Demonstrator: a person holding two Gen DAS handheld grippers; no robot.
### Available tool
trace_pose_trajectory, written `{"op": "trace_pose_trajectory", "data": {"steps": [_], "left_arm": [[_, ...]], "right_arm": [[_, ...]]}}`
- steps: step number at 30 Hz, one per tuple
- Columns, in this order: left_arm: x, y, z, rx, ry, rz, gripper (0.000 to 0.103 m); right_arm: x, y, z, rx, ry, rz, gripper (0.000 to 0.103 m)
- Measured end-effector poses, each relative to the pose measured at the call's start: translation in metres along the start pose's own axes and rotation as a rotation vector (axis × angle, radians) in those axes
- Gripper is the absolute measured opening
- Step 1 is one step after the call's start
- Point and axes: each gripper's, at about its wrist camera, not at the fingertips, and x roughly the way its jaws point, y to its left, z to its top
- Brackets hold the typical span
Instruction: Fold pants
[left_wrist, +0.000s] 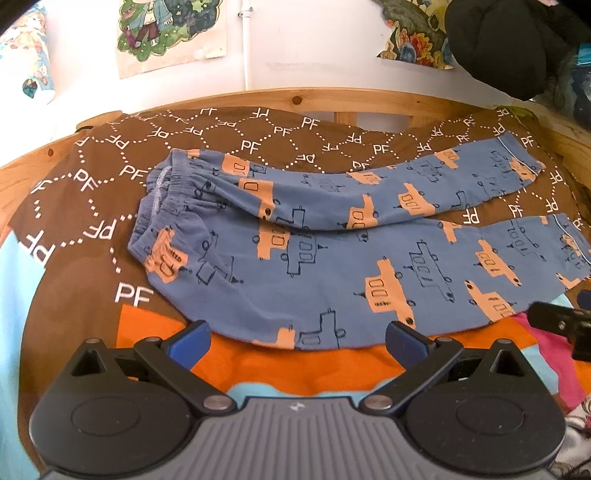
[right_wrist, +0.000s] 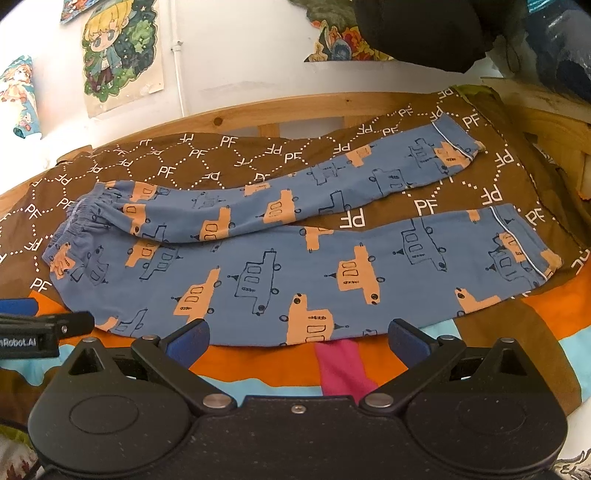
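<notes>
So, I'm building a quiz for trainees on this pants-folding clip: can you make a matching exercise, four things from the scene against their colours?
Things
1. pants
2. sheet with the PF lettering
3. bed frame rail
4. gripper finger pads

Colours
A. bare light wood
B. brown with white dotted lines
C. dark blue
D. blue with orange and outlined vehicle shapes

Pairs: 1-D, 2-B, 3-A, 4-C

The pants lie flat on the sheet, with the legs spread apart. The left gripper and the right gripper are both open, at the near edge.
</notes>
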Motion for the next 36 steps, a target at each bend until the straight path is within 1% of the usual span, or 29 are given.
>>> {"op": "trace_pose_trajectory", "data": {"steps": [3, 4, 6, 8, 10, 12, 13, 15, 17, 19, 21, 23, 26, 29, 31, 34, 36], "left_arm": [[0.009, 0.003, 0.015, -0.004, 0.043, 0.001, 0.103], [0.011, 0.003, 0.024, 0.023, 0.053, -0.002, 0.103], [0.013, 0.0, 0.044, 0.112, 0.058, -0.006, 0.103], [0.012, -0.002, 0.068, 0.191, 0.054, 0.002, 0.103], [0.01, -0.002, 0.097, 0.224, 0.056, 0.011, 0.103], [0.008, 0.006, 0.126, 0.204, 0.054, 0.007, 0.103], [0.008, 0.012, 0.138, 0.187, 0.06, 0.004, 0.103], [0.012, 0.02, 0.161, 0.173, 0.076, 0.012, 0.103], [0.019, 0.028, 0.176, 0.196, 0.085, 0.043, 0.103], [0.031, 0.033, 0.19, 0.246, 0.076, 0.081, 0.103], [0.044, 0.042, 0.195, 0.285, 0.041, 0.089, 0.103], [0.061, 0.052, 0.195, 0.309, 0.018, 0.095, 0.103], [0.092, 0.068, 0.19, 0.298, 0.047, 0.13, 0.103], [0.119, 0.083, 0.188, 0.296, 0.081, 0.145, 0.103], [0.131, 0.09, 0.19, 0.305, 0.09, 0.13, 0.103], [0.151, 0.09, 0.201, 0.347, 0.085, 0.095, 0.103], [0.169, 0.084, 0.209, 0.38, 0.086, 0.055, 0.103]], "right_arm": [[0.004, -0.006, 0.005, 0.028, 0.027, -0.022, 0.102], [0.006, -0.01, 0.008, 0.042, 0.045, -0.017, 0.102], [0.009, -0.019, 0.016, 0.078, 0.069, 0.012, 0.102], [0.009, -0.029, 0.027, 0.116, 0.069, 0.023, 0.102], [0.011, -0.036, 0.039, 0.125, 0.067, 0.036, 0.102], [0.016, -0.037, 0.054, 0.033, 0.065, 0.052, 0.103], [0.017, -0.036, 0.06, -0.022, 0.046, 0.047, 0.103], [0.02, -0.035, 0.073, -0.141, -0.022, 0.056, 0.102], [0.027, -0.035, 0.087, -0.244, -0.071, 0.078, 0.103], [0.041, -0.034, 0.099, -0.355, -0.076, 0.136, 0.103], [0.063, -0.034, 0.105, -0.443, -0.021, 0.184, 0.103], [0.082, -0.034, 0.103, -0.466, 0.023, 0.207, 0.102], [0.106, -0.033, 0.101, -0.489, 0.051, 0.234, 0.102], [0.129, -0.027, 0.112, -0.555, 0.049, 0.288, 0.102], [0.148, -0.019, 0.13, -0.637, 0.033, 0.322, 0.102], [0.183, -0.004, 0.165, -0.739, 0.014, 0.366, 0.102], [0.215, 0.006, 0.192, -0.776, 0.052, 0.39, 0.102]]}}
